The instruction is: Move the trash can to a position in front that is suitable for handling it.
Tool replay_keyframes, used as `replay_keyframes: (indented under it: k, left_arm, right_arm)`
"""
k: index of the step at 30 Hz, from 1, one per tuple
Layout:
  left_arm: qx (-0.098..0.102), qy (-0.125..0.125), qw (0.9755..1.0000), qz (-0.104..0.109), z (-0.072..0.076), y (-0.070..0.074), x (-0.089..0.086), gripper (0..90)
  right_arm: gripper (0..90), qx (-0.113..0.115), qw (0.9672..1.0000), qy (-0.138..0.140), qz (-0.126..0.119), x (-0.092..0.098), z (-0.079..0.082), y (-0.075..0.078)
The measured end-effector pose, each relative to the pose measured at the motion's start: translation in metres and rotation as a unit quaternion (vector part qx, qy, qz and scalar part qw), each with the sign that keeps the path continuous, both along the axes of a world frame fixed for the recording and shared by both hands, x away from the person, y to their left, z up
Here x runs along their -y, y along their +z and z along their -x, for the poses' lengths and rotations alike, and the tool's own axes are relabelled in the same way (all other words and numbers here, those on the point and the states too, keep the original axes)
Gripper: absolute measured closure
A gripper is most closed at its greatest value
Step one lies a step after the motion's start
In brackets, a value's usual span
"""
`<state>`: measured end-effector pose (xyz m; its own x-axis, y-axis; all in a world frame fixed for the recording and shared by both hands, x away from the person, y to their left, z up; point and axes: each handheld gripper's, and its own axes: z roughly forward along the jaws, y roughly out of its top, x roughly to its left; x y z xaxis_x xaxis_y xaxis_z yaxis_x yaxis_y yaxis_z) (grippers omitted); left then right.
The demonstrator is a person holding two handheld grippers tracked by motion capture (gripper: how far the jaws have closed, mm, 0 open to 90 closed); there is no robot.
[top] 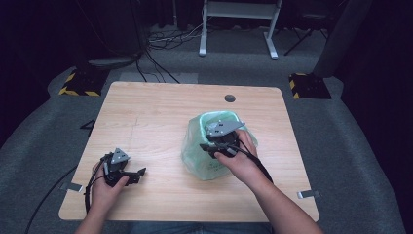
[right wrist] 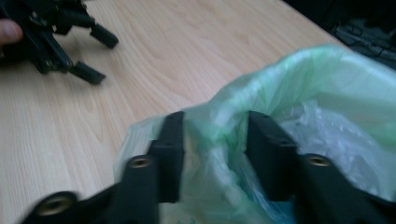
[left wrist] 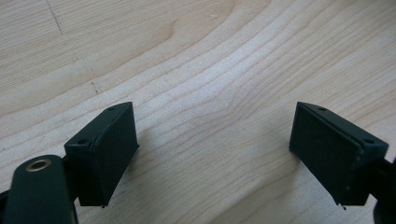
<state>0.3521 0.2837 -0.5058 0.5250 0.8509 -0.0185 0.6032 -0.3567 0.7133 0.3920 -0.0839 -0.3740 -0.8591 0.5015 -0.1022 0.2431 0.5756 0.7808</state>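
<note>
- On the wooden counter [top: 160,112], right of centre, sits a green bag [top: 202,158], a thin see-through plastic one, mouth up and rim crumpled.
- Right gripper [top: 214,148] is at the bag's near rim, with the person's right hand [top: 241,163] wrapped around it from behind. The grey plate on top tilts toward the bag's opening.
- From the right gripper view, its fingers [right wrist: 170,154] stand about half open, straddling the bag's rim [right wrist: 212,140]: a fold of green plastic sits between them. The pads don't look like they're pressing on it, so it's a loose straddle, not a pinch. One finger is outside the bag, the other looks to be on the inside, though the blur makes it hard to be sure.
- Some clear crinkly plastic [right wrist: 327,135] shows inside the bag.
- Left gripper [top: 134,175] is down at the near left of the counter, well apart from the bag, held low by the left hand [top: 107,187].
- Its fingers [left wrist: 105,154] are spread wide, with nothing but bare wood grain between them. They hover right over the counter, or maybe rest on it, can't tell which.
- Small dark round hole [top: 230,98] sits in the counter near the far edge, behind the bag.
</note>
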Motion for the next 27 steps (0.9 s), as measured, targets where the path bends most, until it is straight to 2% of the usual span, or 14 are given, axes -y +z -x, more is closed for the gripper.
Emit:
replay_keyframes:
  k: [4,6,9,14,15,17,19,20,21,23,27]
  left_arm:
    - [0.0,0.001,1.0,-0.001,0.0,0.0,0.0,15.0]
    - [0.0,0.003,1.0,-0.001,0.0,0.0,0.001,15.1]
    - [0.001,0.014,0.9999,0.0,-0.001,0.0,0.003,15.1]
    - [-0.001,0.027,0.9996,-0.004,-0.001,0.001,0.005,17.1]
    - [-0.004,0.031,0.9995,-0.001,-0.002,0.002,0.005,19.3]
    - [-0.012,0.036,0.9986,0.037,-0.003,0.009,0.003,26.6]
    - [-0.001,0.039,0.997,0.067,-0.005,0.016,0.003,27.3]
    - [0.007,0.041,0.9968,0.068,-0.006,0.019,0.004,28.1]
    - [0.007,0.041,0.9968,0.068,-0.006,0.019,0.004,28.3]
    - [0.03,0.049,0.996,0.068,-0.009,0.026,0.009,28.5]
    - [0.044,0.04,0.9957,0.071,-0.018,0.036,0.025,28.3]
  right_arm:
    - [43.0,0.022,0.9995,-0.009,-0.02,0.008,0.003,0.01]
    - [41.7,0.037,0.9984,-0.025,-0.035,0.019,0.0,0.018]
    - [40.3,0.044,0.9967,-0.051,-0.045,0.038,-0.007,0.026]
    - [37.2,0.062,0.9893,-0.119,-0.057,0.077,-0.025,0.034]
    - [37.0,0.064,0.9874,-0.134,-0.056,0.086,-0.031,0.033]
    - [37.0,0.078,0.9841,-0.155,-0.039,0.099,-0.04,0.028]
    - [37.0,0.08,0.9822,-0.168,-0.031,0.109,-0.047,0.02]
    - [37.0,0.068,0.9811,-0.178,-0.035,0.115,-0.052,0.012]
    - [37.0,0.068,0.9811,-0.178,-0.035,0.115,-0.052,0.012]
    - [36.9,0.047,0.9786,-0.195,-0.043,0.124,-0.06,-0.001]
    - [36.0,0.018,0.9773,-0.206,-0.045,0.128,-0.071,-0.025]
